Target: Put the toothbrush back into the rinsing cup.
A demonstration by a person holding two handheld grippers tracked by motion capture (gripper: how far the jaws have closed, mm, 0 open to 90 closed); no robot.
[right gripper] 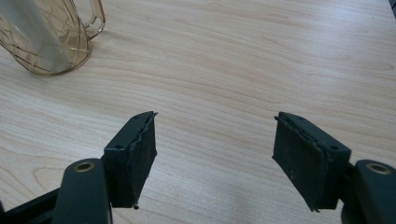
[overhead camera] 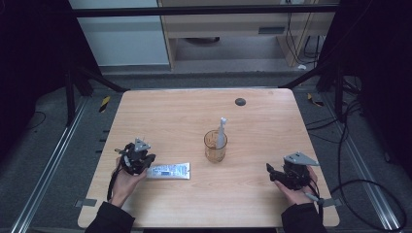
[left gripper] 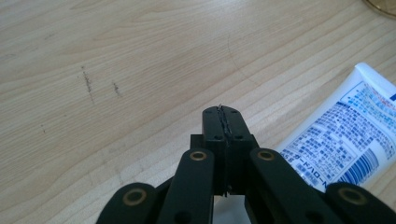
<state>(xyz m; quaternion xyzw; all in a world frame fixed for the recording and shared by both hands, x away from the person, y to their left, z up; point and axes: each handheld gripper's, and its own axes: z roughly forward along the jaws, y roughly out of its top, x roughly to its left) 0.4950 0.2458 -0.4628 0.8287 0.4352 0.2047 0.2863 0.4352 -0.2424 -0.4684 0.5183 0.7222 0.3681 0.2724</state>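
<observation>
Pale wood-grain table [overhead camera: 194, 107], rounded corners, a dark round disc [overhead camera: 240, 101] near its far edge; amber see-through cup [overhead camera: 215, 145] with a handle, standing upright at mid-table, a white toothbrush [overhead camera: 221, 131] leaning inside it, head up; white-and-blue tube [overhead camera: 168, 170] lying flat on the near left part of the table, well apart from the cup, its printed side up; left gripper [overhead camera: 144, 160] held low just beside the tube's left end, jaws pressed together with nothing between them, tip over bare wood in the left gripper view [left gripper: 223, 122], the tube [left gripper: 345, 140] lying off to one side of it; right gripper [overhead camera: 272, 171] at the near right, jaws standing wide apart over bare wood [right gripper: 212, 154], holding nothing, the cup [right gripper: 46, 37] farther off.
</observation>
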